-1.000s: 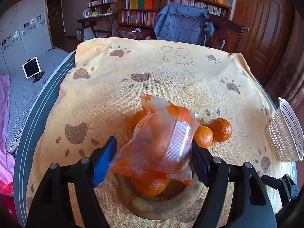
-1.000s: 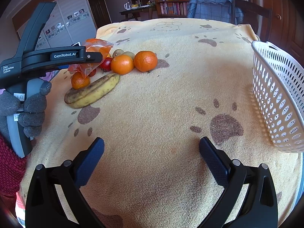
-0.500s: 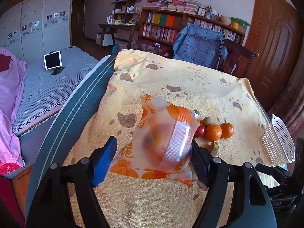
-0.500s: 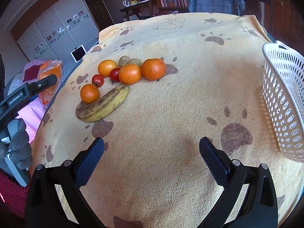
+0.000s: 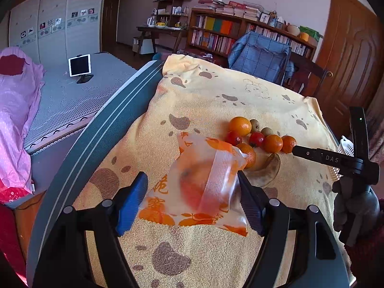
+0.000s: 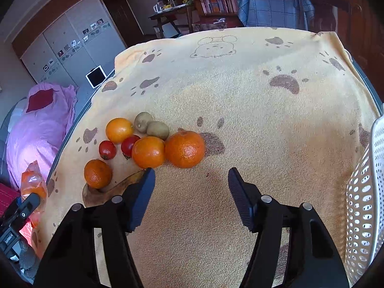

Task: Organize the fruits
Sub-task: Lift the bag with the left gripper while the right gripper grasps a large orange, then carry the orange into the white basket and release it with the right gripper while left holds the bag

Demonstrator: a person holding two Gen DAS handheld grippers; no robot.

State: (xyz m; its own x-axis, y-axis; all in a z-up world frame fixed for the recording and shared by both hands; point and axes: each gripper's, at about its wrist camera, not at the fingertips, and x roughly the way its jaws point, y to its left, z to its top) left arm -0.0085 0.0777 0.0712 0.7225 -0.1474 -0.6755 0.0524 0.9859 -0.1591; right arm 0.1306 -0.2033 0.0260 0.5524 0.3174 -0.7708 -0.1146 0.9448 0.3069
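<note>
My left gripper (image 5: 192, 189) is shut on an orange-printed plastic bag (image 5: 201, 184) with an orange inside, held above the table's left front edge; the bag also shows in the right wrist view (image 6: 32, 182). My right gripper (image 6: 192, 187) is open and empty, low over the yellow paw-print cloth (image 6: 252, 91), just in front of the fruit cluster. The cluster holds several oranges (image 6: 184, 148), two tomatoes (image 6: 107, 149), two kiwis (image 6: 157, 129) and a banana (image 6: 112, 188), partly hidden by my left finger.
A white perforated basket (image 6: 364, 196) stands at the table's right edge. A bed with pink bedding (image 5: 16, 110) lies left of the table. A chair with a blue blanket (image 5: 261, 55) and bookshelves stand behind it.
My left gripper lifted the bag up and back toward the table's left edge, away from the fruit. My right gripper moved forward and left, close to the oranges.
</note>
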